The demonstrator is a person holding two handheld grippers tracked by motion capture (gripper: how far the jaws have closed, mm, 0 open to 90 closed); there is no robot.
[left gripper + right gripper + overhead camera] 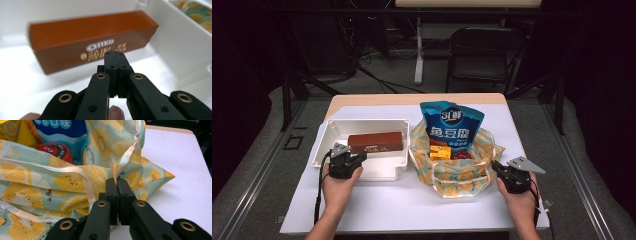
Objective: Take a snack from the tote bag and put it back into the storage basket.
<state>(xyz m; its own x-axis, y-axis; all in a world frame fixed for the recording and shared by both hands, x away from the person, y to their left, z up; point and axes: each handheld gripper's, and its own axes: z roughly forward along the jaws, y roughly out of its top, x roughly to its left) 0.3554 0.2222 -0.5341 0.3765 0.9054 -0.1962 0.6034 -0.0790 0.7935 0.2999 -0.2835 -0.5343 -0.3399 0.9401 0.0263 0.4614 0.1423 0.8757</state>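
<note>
The left gripper point(115, 53) is seen with its jaws pressed together and nothing held between them; it is carried by the left hand point(339, 182) over the near edge of the white bin point(324, 145). Just ahead of its tips, inside the bin, the brown biscuit box point(92, 40) is laid on its long side, its printed face turned toward the gripper, apart from the jaws. Beyond the box the bin's far wall is met, and off to the gripper's right the bin's side wall, with a strip of the patterned bag past it. The right gripper point(117, 182) is likewise closed, and the pale edge strip of the lemon-print bag point(75, 182) is pinched between its tips at the bag's near right corner. Beyond and to the left of that gripper, inside the bag, a red round lid point(56, 151) is seen, then a yellow packet point(12, 131), and farthest the blue snack pouch point(452, 127), stood upright. To the gripper's right, bare white tabletop point(180, 170) is left open.
</note>
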